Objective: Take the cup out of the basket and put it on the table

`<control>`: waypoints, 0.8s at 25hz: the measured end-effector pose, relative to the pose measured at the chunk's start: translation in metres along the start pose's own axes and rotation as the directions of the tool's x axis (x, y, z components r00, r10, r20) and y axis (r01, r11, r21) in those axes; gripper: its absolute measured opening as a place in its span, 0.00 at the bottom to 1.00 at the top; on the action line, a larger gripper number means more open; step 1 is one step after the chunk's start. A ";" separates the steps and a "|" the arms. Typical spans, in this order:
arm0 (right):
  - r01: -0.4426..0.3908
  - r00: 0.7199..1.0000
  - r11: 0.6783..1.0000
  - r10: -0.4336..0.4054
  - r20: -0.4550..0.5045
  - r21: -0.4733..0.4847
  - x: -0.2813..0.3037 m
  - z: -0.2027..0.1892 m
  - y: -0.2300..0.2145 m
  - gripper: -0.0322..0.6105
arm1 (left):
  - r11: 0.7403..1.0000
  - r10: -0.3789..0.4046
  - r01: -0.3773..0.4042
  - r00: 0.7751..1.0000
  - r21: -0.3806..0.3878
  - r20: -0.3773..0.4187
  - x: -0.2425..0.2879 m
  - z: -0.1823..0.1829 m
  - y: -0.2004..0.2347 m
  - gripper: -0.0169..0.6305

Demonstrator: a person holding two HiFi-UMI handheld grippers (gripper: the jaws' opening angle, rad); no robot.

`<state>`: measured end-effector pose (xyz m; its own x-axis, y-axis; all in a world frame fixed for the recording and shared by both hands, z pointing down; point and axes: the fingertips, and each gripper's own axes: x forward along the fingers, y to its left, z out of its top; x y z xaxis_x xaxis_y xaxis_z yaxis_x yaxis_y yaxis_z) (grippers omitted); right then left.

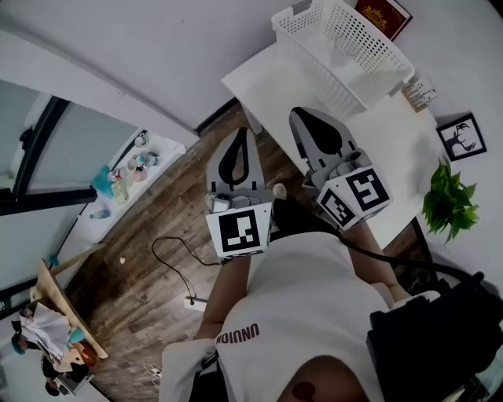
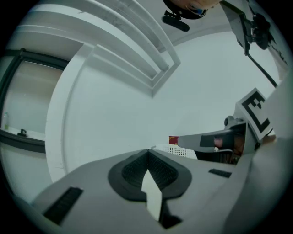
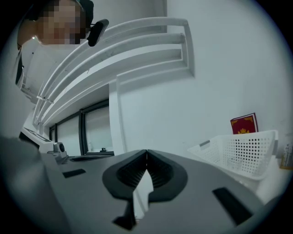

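One white mesh basket [image 1: 369, 35] stands at the far end of the white table [image 1: 275, 78]. Whether the cup lies inside cannot be told from any view. A red book [image 1: 385, 16] leans against the wall just behind the basket. Nearer the person, the right gripper [image 1: 299, 114] hangs over the table's near part and the left gripper [image 1: 242, 131] over the wooden floor [image 1: 157, 228] beside the table's corner. Both have their jaws pressed together with nothing between them. A green plant [image 1: 449, 200] stands at the table's right.
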<state>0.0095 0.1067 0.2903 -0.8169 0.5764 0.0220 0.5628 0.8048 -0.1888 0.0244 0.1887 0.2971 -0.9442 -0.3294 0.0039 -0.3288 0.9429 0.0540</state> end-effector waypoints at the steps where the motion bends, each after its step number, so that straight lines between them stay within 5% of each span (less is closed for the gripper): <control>1: 0.015 1.000 1.000 -0.015 0.001 0.002 0.005 0.000 -0.009 0.08 | 1.000 -0.014 0.014 1.000 -0.004 0.001 0.012 -0.001 -0.001 0.04; 12: 0.187 0.980 0.982 -0.188 0.058 0.027 -0.005 0.019 -0.085 0.08 | 0.976 -0.218 0.218 0.976 0.005 0.006 0.095 -0.005 -0.051 0.04; 20: 0.373 0.922 0.927 -0.375 0.094 0.035 -0.022 0.028 -0.129 0.08 | 0.913 -0.408 0.408 0.913 -0.022 0.025 0.138 0.002 -0.091 0.04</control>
<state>-0.0487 -0.0140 0.2863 -0.9763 0.2165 -0.0010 0.2122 0.9563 -0.2009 -0.0761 0.0578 0.2902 -0.7283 -0.6839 -0.0432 -0.6850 0.7249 0.0724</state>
